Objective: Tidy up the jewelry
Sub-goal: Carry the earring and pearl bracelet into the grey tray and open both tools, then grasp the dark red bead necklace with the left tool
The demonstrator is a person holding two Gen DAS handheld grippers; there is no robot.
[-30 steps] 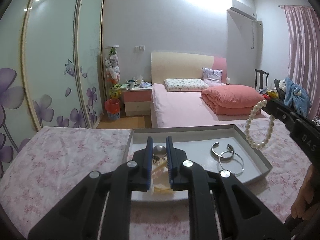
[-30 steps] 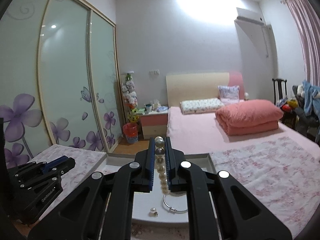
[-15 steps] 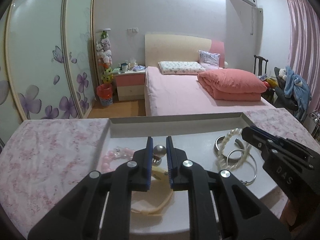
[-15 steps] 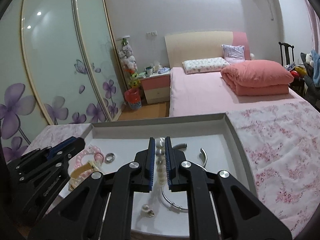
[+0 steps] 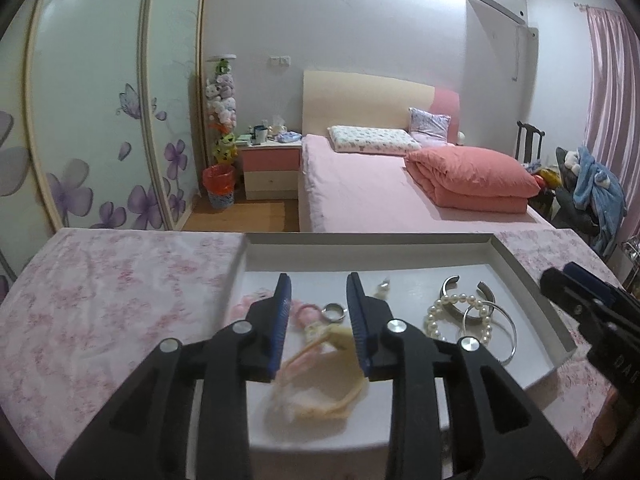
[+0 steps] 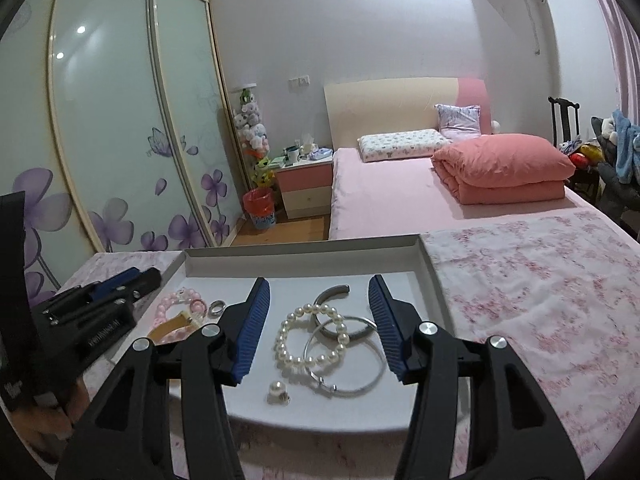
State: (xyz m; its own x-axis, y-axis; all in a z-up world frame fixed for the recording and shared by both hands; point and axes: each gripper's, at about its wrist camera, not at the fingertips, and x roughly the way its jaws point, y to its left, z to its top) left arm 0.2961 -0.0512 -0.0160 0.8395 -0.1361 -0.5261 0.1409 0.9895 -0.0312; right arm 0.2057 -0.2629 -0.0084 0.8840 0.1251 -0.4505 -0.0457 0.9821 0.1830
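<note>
A shallow white tray on a pink floral cloth holds the jewelry. A pearl bracelet lies on a silver bangle and a silver cuff. My right gripper is open just above the pearls, empty. My left gripper is open above a silver ring, a cream strap and pink beads. A loose pearl earring lies near the tray's front edge.
The floral cloth covers the table around the tray. A small earring lies farther back in the tray. Behind the table are a pink bed, a nightstand and sliding wardrobe doors.
My right gripper came down over the tray, opened and let go of the pearl bracelet, which now lies on the silver bangles. My left gripper opened, and the silver ball it held is gone.
</note>
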